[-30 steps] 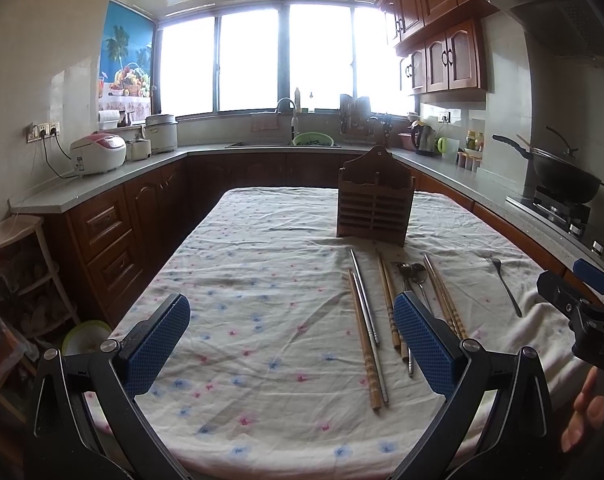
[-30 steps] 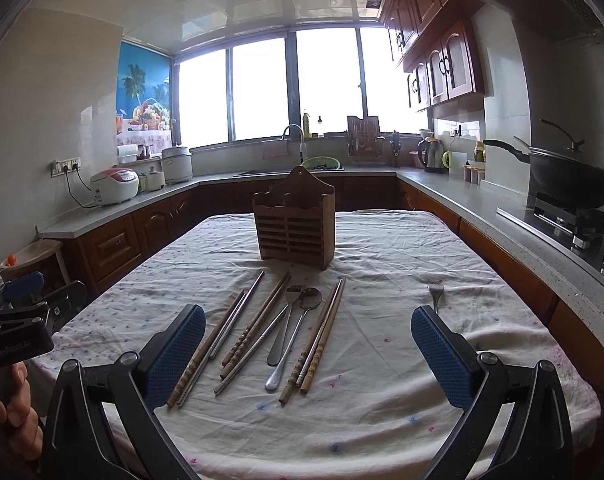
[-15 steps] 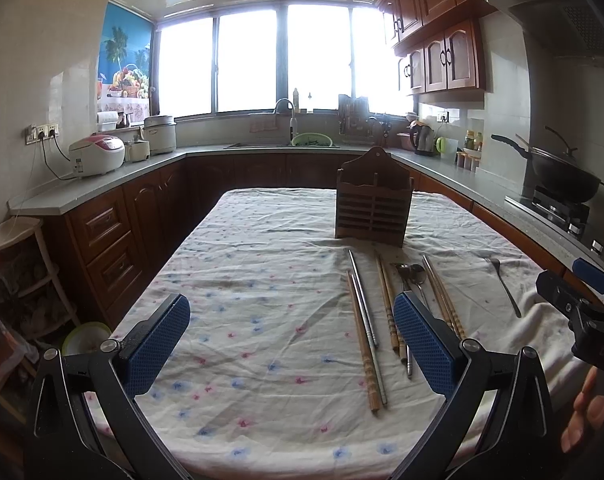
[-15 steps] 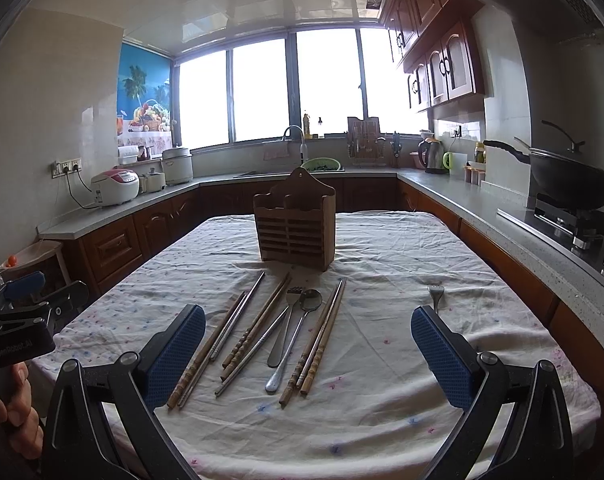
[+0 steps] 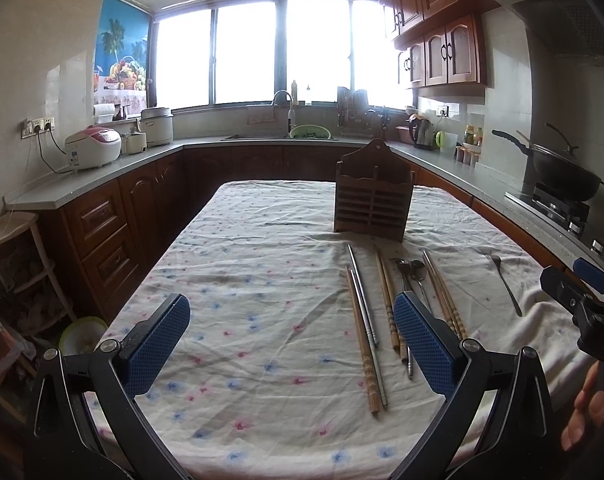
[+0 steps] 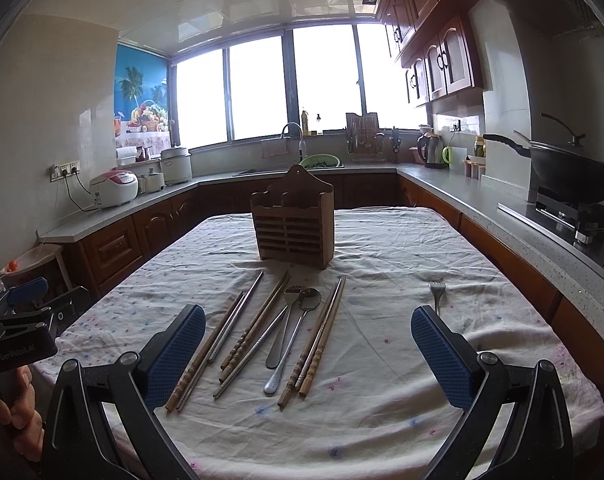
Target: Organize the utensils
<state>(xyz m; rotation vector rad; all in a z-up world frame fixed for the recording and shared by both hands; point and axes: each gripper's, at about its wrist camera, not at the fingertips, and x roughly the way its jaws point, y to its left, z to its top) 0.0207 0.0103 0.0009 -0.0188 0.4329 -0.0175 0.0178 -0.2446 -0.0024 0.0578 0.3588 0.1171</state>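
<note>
A wooden utensil holder (image 6: 293,219) stands upright mid-table; it also shows in the left wrist view (image 5: 373,197). In front of it lie several wooden and metal chopsticks (image 6: 238,330), a spoon (image 6: 294,336) and a fork (image 6: 284,322), side by side. A second fork (image 6: 437,294) lies apart to the right, seen too in the left wrist view (image 5: 503,282). My right gripper (image 6: 308,354) is open and empty, above the near ends of the utensils. My left gripper (image 5: 290,338) is open and empty, left of the chopsticks (image 5: 364,328).
The table wears a floral white cloth (image 6: 382,264). Counters run round three sides, with a rice cooker (image 5: 93,148), a sink (image 5: 286,134), a kettle (image 6: 432,152) and a wok on the stove (image 6: 570,170). A small shelf stand (image 5: 18,264) is at the left.
The left view has shifted very slightly; both grippers stay open and the utensils have not moved.
</note>
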